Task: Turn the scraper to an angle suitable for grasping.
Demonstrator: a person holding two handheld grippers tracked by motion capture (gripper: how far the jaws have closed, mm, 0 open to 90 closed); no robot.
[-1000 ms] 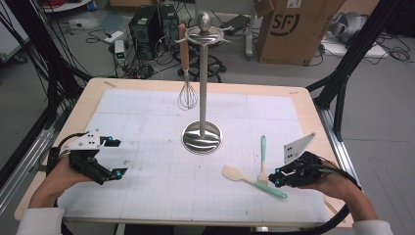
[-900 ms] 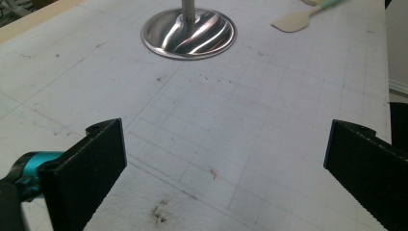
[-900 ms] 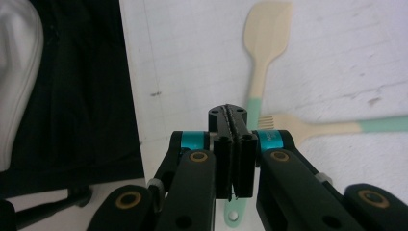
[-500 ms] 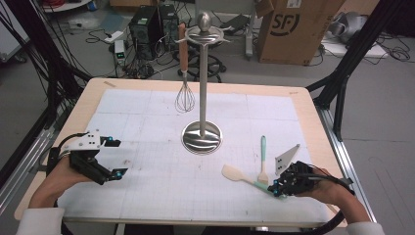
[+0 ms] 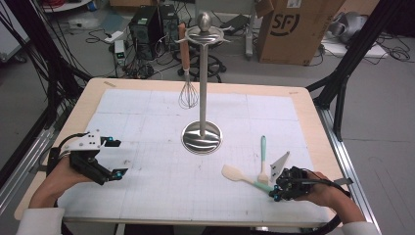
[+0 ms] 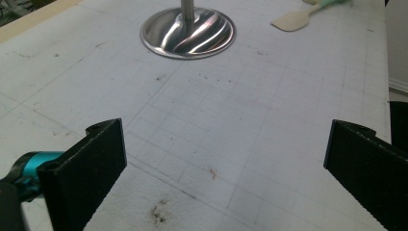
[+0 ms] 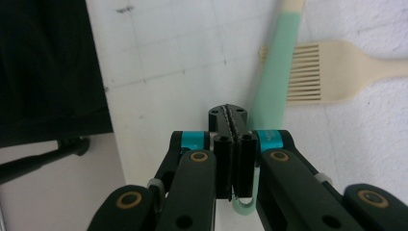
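A spatula with a cream head [image 5: 234,173] and a pale green handle [image 7: 274,72] lies on the white grid mat at the front right. A basting brush [image 5: 263,156] with cream bristles [image 7: 308,72] lies crossing it. My right gripper [image 5: 277,192] is low over the end of the spatula handle. Its jaws [image 7: 233,115] are shut tight against each other with nothing between them, and the handle runs beside and under them. My left gripper [image 5: 113,157] rests at the front left, open and empty [image 6: 223,163].
A steel utensil stand [image 5: 201,137] rises from the mat's middle, and a whisk [image 5: 188,93] with a wooden handle hangs from its top. The table's right edge [image 5: 323,161] is close to my right hand. A cardboard box [image 5: 288,29] and cables lie beyond the table.
My right gripper has sunk toward the mat and slid slightly forward along the spatula handle's end. The left gripper and the utensils have stayed put.
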